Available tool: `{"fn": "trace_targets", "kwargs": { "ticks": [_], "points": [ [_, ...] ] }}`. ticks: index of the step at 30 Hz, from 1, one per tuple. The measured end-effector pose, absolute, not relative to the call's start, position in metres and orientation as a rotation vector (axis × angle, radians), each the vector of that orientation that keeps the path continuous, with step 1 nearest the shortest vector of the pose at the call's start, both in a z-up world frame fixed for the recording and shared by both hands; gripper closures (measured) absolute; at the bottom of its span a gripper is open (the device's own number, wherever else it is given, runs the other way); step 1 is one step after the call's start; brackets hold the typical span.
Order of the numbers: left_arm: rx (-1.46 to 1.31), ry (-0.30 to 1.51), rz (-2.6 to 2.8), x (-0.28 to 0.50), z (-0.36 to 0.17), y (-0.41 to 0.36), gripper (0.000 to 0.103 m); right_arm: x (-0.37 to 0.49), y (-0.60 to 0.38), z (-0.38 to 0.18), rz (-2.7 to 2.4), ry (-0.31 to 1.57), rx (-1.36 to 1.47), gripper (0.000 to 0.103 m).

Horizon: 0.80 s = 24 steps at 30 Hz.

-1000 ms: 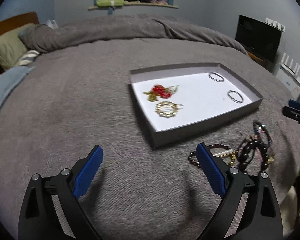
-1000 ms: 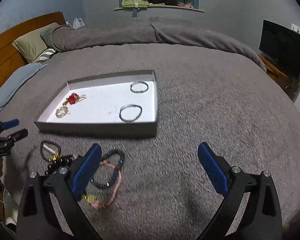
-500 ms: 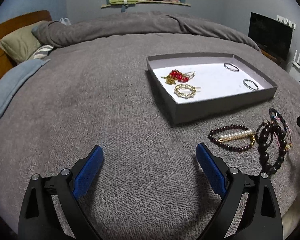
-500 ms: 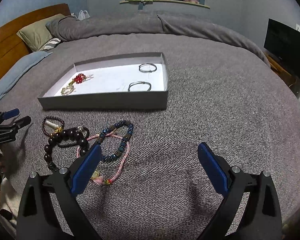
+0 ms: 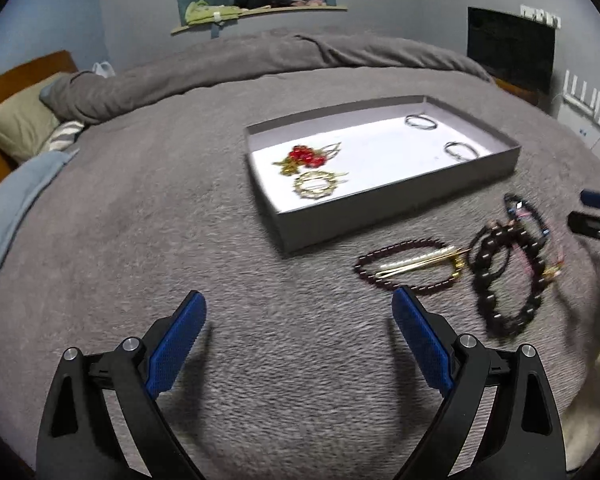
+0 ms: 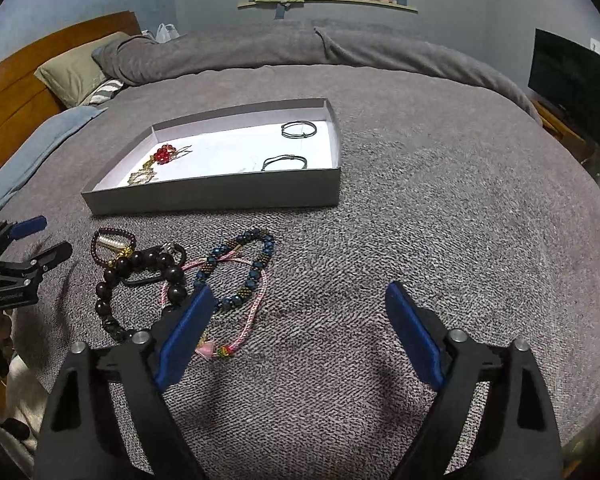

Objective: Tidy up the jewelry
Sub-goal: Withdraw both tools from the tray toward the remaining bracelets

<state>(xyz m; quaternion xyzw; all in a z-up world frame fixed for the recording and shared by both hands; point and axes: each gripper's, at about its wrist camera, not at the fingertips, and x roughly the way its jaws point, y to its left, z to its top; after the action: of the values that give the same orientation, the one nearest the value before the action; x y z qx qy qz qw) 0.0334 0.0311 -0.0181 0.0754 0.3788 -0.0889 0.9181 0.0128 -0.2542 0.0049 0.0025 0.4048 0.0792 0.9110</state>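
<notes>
A shallow grey tray [image 5: 400, 204] sits on the bed, holding a red bead brooch [image 5: 306, 156], a gold ring brooch [image 5: 316, 186] and two silver hoops [image 5: 461, 150]. In front of it lie a dark red bracelet with a pearl clip [image 5: 410, 266], a black bead bracelet [image 6: 140, 264], a blue bead bracelet [image 6: 240, 272] and a pink cord bracelet [image 6: 256, 304]. My left gripper [image 5: 298, 298] is open over bare blanket, left of the pile. My right gripper [image 6: 298, 290] is closing, its left finger over the pink cord; no pad presses on anything.
A grey blanket [image 6: 420, 200] covers the bed, bare to the right of the tray. Pillows [image 6: 76, 76] and a wooden headboard lie at far left, a dark screen [image 6: 572, 80] at far right. The bed's edge falls away just behind the bracelets.
Both grippers have sunk closer to the bed and the bracelets. The right gripper's fingers stand a little narrower than before. No jewelry has moved.
</notes>
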Motion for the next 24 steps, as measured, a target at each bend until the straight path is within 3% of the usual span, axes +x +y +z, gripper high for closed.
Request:
{"fn": "trace_targets", "kwargs": {
  "ticks": [11, 19, 24],
  "points": [
    [0.133, 0.813, -0.302, 0.044, -0.025, 0.0, 0.01, 0.007, -0.259, 0.004, 0.185, 0.827, 0.022, 0.021],
    [0.087, 0.839, -0.312, 0.049, -0.027, 0.002, 0.012, 0.008, -0.267, 0.001, 0.185, 0.831, 0.038, 0.032],
    [0.113, 0.882, -0.325, 0.052, -0.033, -0.002, 0.029, 0.011, -0.267, -0.001, 0.19, 0.836, 0.039, 0.037]
  ]
}}
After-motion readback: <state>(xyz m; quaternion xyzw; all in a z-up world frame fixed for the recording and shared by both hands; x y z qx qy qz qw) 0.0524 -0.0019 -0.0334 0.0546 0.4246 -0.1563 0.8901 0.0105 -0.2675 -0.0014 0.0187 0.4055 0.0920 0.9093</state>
